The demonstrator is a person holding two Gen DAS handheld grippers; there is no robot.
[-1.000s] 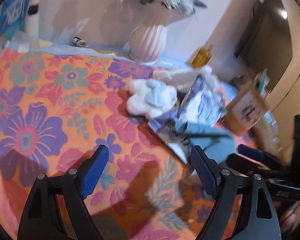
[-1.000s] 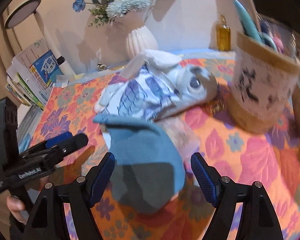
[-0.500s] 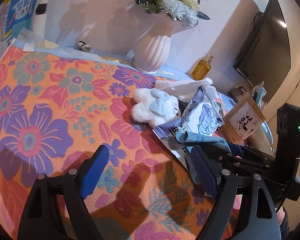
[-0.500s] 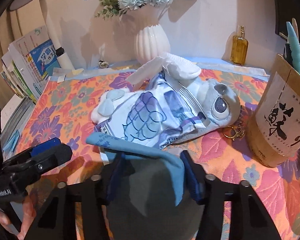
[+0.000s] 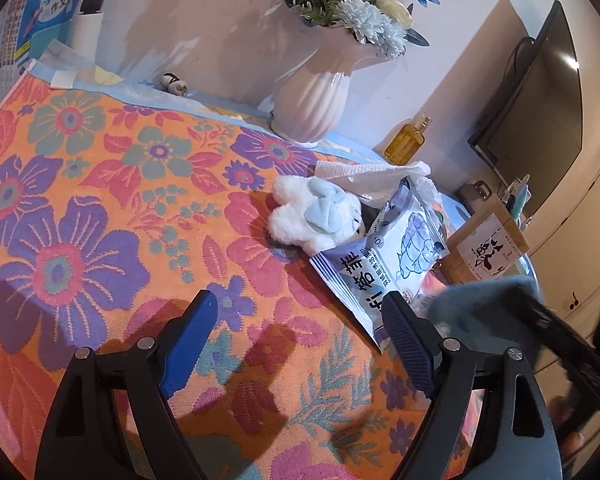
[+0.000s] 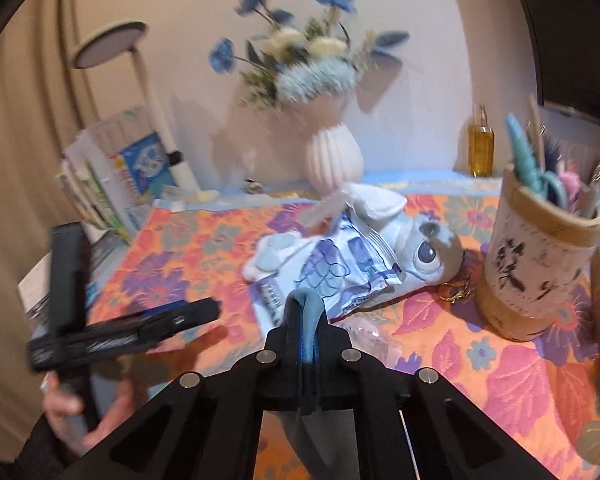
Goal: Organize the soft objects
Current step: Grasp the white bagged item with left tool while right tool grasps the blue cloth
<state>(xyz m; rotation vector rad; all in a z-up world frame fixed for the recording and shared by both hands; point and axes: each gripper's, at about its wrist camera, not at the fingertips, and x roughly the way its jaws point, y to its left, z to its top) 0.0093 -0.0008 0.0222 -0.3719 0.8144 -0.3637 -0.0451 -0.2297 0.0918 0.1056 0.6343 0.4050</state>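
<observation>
A soft blue-grey cloth (image 6: 306,312) is pinched between the closed jaws of the right gripper (image 6: 305,320), a folded edge standing up above the fingertips and the rest hanging below; it is held just in front of a white and purple printed plastic packet (image 6: 332,272) lying on the orange floral tablecloth (image 6: 500,380); behind the packet a grey plush toy with a large round eye (image 6: 428,248) is seen, and beside the packet's far left end a small white fluffy plush with pale blue patches (image 5: 314,216) is laid; to the right of the packet a beige cylindrical holder with black brush lettering (image 6: 536,276) is stood, filled with pens and scissors; behind the packet a white ribbed vase of blue and white flowers (image 5: 314,100) is set by the wall; left of the packet the left gripper (image 5: 296,340) is held above bare tablecloth, its jaws spread apart with nothing between them.
</observation>
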